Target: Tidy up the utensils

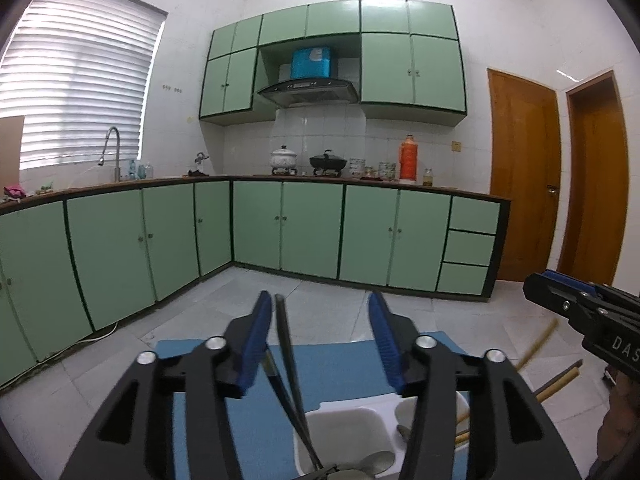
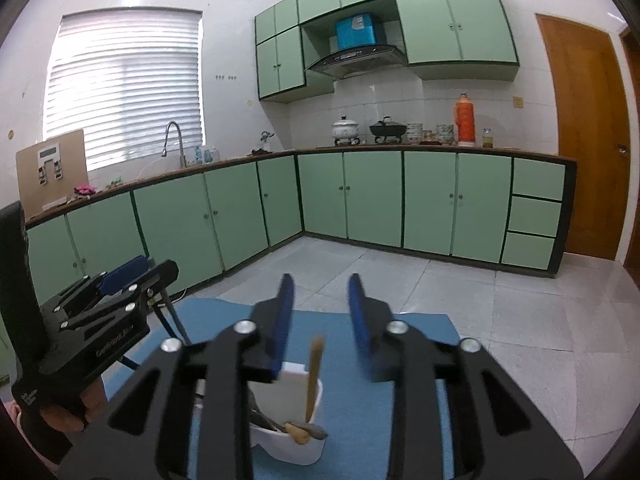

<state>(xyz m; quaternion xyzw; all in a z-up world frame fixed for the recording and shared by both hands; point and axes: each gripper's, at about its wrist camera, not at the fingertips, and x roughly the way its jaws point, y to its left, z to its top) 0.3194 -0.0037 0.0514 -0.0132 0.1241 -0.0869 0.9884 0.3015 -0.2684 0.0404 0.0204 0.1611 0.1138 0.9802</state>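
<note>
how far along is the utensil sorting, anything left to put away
Nearly done, it seems. The black chopsticks and spoons stand in the white holder between the open left gripper; the bamboo chopsticks stand in it between the open right gripper. Neither grips anything. No loose utensils show on the blue mat; only pulling the grippers away seems left.

At the bottom of both frames a white plastic utensil holder [image 2: 298,446] stands on a plain blue mat [image 1: 340,364], with dark chopsticks [image 1: 286,344] and pale wooden chopsticks [image 2: 314,372] in it. The left gripper [image 1: 320,314] and right gripper [image 2: 320,296] are black with blue pads. Behind, mint-green cabinet doors [image 2: 372,196] are edged in dark green, an orange flask [image 2: 464,120] stands at right, and a white slatted blind [image 1: 80,76] fills the upper left.
</note>
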